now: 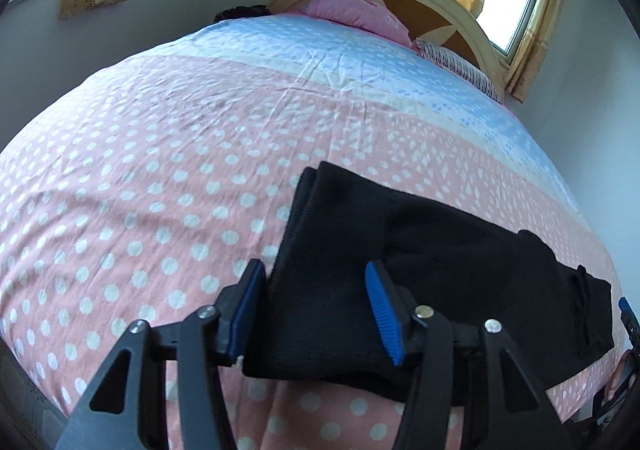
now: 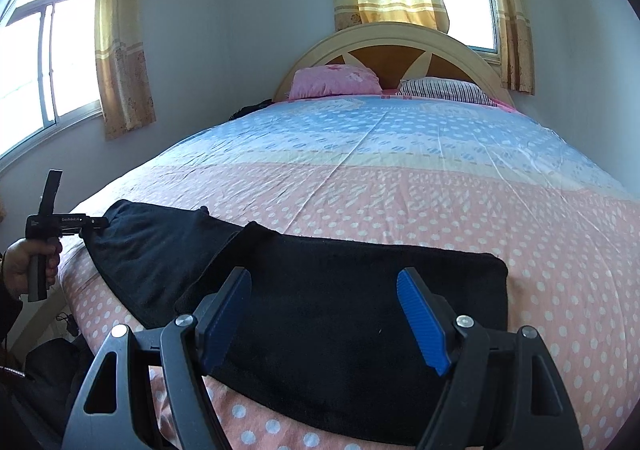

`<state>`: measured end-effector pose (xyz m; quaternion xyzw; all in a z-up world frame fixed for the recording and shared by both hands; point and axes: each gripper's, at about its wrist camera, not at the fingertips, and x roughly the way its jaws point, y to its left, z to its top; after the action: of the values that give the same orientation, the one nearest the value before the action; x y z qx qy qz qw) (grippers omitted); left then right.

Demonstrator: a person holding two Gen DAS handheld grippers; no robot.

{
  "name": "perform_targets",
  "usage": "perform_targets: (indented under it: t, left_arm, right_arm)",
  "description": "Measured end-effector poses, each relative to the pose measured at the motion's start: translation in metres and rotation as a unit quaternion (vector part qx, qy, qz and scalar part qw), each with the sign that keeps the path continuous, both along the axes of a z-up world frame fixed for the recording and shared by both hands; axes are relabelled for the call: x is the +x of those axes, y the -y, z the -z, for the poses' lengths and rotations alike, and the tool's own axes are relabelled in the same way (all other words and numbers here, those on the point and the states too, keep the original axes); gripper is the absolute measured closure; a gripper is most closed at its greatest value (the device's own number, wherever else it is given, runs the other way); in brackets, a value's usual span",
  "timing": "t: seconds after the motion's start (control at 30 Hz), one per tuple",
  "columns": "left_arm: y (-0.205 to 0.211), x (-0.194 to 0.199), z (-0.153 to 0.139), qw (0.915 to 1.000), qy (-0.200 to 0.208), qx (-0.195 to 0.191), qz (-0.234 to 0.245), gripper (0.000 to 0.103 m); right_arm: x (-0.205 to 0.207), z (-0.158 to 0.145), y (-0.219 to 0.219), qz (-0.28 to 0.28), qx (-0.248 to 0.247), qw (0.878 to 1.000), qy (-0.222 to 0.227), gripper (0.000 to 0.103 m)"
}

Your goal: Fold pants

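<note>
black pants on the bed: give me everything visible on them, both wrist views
The black pants look like soft, fleecy knit, lying flat near the foot edge of the polka-dot bedspread, stretched along that edge. They are partly folded: one layer overlaps another, its edge raised midway. A drawstring shows at the waist end. The left gripper and right gripper hang open above them; no pad visibly presses the cloth.

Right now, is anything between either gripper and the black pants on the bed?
Nothing visible. The pants lie bare on the bedspread, with the open right gripper and open left gripper directly over them. The pillows sit far off by the headboard.
</note>
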<state>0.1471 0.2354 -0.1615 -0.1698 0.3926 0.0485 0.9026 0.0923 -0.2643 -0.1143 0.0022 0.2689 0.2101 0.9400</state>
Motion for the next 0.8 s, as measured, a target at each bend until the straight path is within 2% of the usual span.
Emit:
perform_targets:
  t: [0.13,0.23,0.47,0.53,0.57,0.6,0.67,0.8]
  left_arm:
    - [-0.008,-0.003,0.002,0.9999,0.001,-0.011,0.001,0.045]
    - [-0.004,0.000,0.004,0.9997,-0.005,-0.008,0.022,0.045]
    - [-0.006,-0.002,0.002,0.9989,-0.009,-0.036,0.029,0.053]
    - [-0.006,-0.002,0.002,0.9987,-0.010,-0.038,0.033,0.058]
    - [-0.005,-0.003,0.001,0.9982,-0.010,-0.043,0.040,0.066]
    - [-0.003,-0.003,0.000,0.9978,-0.011,-0.047,0.046,0.070]
    - [0.000,-0.002,-0.003,0.9976,-0.012,-0.046,0.050,0.074]
    - [0.004,-0.006,-0.020,0.9973,0.009,-0.052,0.052,0.075]
  right_arm:
    - [-0.001,0.000,-0.001,-0.001,-0.001,1.000,0.004,0.026]
    - [-0.003,-0.002,-0.001,0.000,0.000,1.000,0.008,0.026]
    - [-0.002,0.000,0.000,0.001,0.001,1.000,0.006,0.026]
    - [-0.003,0.000,0.000,0.001,-0.001,1.000,0.006,0.026]
    - [-0.003,0.000,0.000,0.001,-0.001,1.000,0.006,0.026]
    - [-0.003,0.000,0.000,0.001,0.000,1.000,0.006,0.026]
    - [-0.003,0.000,0.000,0.003,0.000,1.000,0.008,0.026]
    - [-0.004,-0.002,0.005,0.015,0.004,1.000,0.016,0.026]
